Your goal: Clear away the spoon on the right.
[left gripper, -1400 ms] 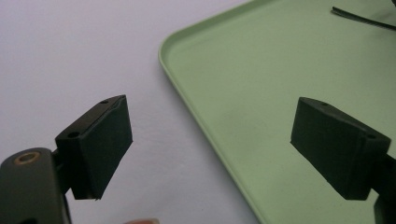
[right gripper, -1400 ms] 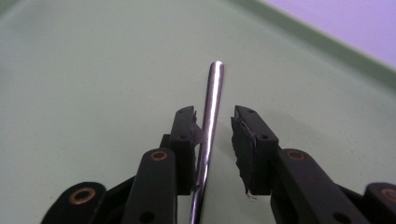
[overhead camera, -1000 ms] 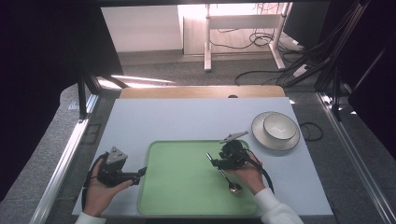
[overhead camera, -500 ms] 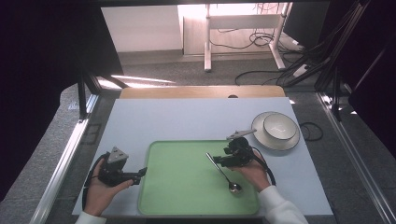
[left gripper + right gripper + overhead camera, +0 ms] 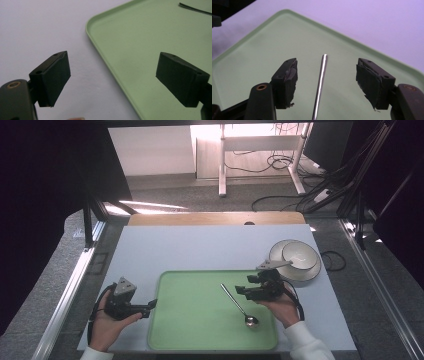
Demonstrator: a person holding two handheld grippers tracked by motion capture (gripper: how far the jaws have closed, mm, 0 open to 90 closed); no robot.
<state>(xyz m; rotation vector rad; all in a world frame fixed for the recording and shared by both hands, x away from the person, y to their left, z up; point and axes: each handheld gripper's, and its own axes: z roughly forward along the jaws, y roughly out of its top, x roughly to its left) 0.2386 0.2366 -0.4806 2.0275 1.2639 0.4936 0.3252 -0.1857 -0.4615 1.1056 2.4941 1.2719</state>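
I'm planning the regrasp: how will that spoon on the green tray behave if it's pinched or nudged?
The spoon looks like polished metal, so probably stiff and rather slippery between the pads. Its thin handle lies flat on the smooth green tray, so it would likely slide or pivot when nudged, not roll. Lying that low, it may be hard to get the right tongs under it.

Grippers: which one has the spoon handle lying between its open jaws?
The right gripper, over the green tray; the spoon lies untouched. The left gripper straddles the tray's edge.

wide-apart left gripper straddles the green tray rim on the table
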